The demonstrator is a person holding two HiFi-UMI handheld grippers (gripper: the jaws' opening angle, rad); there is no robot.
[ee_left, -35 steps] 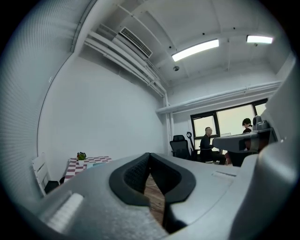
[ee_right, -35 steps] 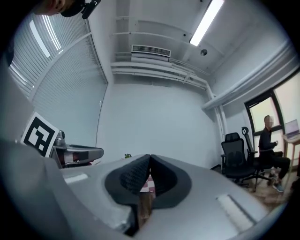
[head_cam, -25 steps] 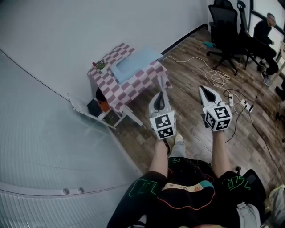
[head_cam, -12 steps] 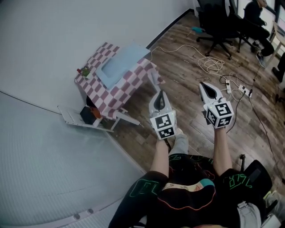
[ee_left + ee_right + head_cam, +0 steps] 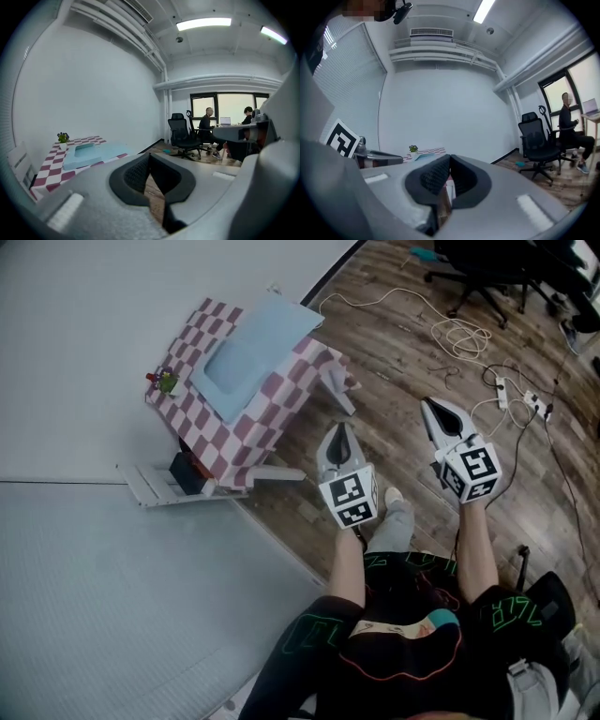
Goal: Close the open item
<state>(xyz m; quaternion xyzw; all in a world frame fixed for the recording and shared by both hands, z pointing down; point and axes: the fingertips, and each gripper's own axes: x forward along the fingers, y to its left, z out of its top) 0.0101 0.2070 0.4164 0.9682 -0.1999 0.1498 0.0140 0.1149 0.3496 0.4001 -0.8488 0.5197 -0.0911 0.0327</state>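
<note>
Left gripper (image 5: 340, 430): fingers pressed together, empty. Right gripper (image 5: 433, 409): same, nothing held. Both in the air, well apart from the checkered bench (image 5: 281, 409) at far left. Open white panel (image 5: 155, 486) sticks out low at the bench's left side. Blue tray (image 5: 253, 352) and small plant (image 5: 166, 381) on top. Wood floor (image 5: 403, 456), cables (image 5: 459, 334), office chair (image 5: 487, 268) far right.

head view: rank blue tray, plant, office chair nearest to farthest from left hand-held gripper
1. blue tray, on the checkered table, up-left of the left hand-held gripper
2. plant, table's far left corner
3. office chair, top right
</note>
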